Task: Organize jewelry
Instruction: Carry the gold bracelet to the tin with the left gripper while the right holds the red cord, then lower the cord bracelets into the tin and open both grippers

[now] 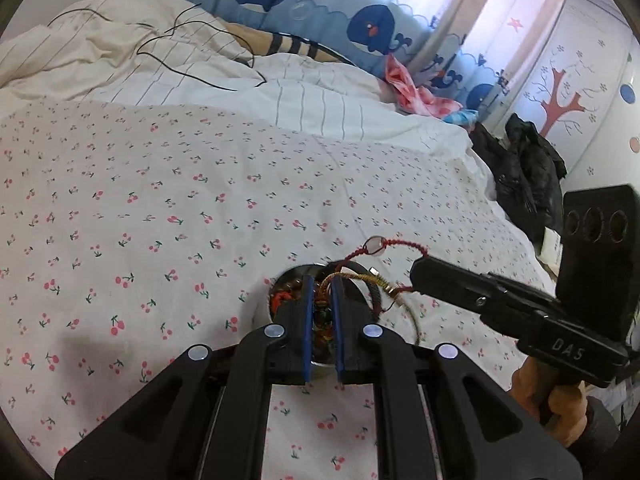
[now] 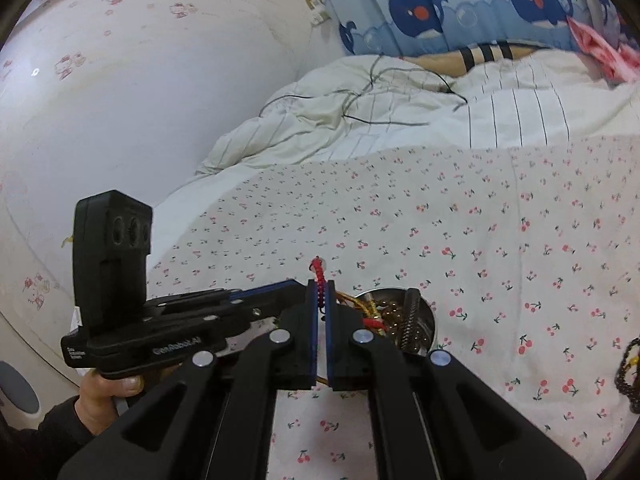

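Above metal bowl (image 2: 426,316), red cord bracelet (image 2: 319,280) in right gripper (image 2: 321,300)

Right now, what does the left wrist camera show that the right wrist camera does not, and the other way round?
Only the left wrist view shows the black jacket at the bed's edge, the tree sticker on the wall, and a clear bead on the red cord.

Only the right wrist view shows dark beads lying on the sheet at the right edge, and the right gripper pinching the red cord.

Both show the metal bowl of jewelry, the cherry-print sheet, the white duvet and the whale curtain.
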`<state>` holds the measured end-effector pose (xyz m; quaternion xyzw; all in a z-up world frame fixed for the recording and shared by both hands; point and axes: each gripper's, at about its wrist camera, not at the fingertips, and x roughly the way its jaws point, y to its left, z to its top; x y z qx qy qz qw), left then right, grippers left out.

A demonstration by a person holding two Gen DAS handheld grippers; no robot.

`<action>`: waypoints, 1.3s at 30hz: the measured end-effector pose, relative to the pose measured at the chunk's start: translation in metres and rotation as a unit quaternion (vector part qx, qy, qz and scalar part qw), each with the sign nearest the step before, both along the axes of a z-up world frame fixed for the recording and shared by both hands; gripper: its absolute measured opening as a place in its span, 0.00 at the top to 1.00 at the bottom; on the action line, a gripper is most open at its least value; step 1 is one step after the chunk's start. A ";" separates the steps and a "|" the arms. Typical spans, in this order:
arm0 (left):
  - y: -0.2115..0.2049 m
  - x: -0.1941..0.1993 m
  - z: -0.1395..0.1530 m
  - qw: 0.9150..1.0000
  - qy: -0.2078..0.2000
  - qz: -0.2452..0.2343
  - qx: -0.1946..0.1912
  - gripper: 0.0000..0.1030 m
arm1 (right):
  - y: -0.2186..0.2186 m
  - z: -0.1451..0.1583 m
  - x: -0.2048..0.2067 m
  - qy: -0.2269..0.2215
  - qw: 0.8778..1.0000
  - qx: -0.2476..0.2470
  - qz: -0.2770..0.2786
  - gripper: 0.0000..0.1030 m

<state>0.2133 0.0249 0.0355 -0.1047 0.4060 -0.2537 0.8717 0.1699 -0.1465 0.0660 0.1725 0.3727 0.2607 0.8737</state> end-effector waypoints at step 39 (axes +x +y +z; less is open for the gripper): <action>0.034 0.035 -0.078 0.987 0.143 0.015 -0.076 0.45 | 0.028 -0.056 0.017 0.053 0.987 -0.149 -0.001 0.84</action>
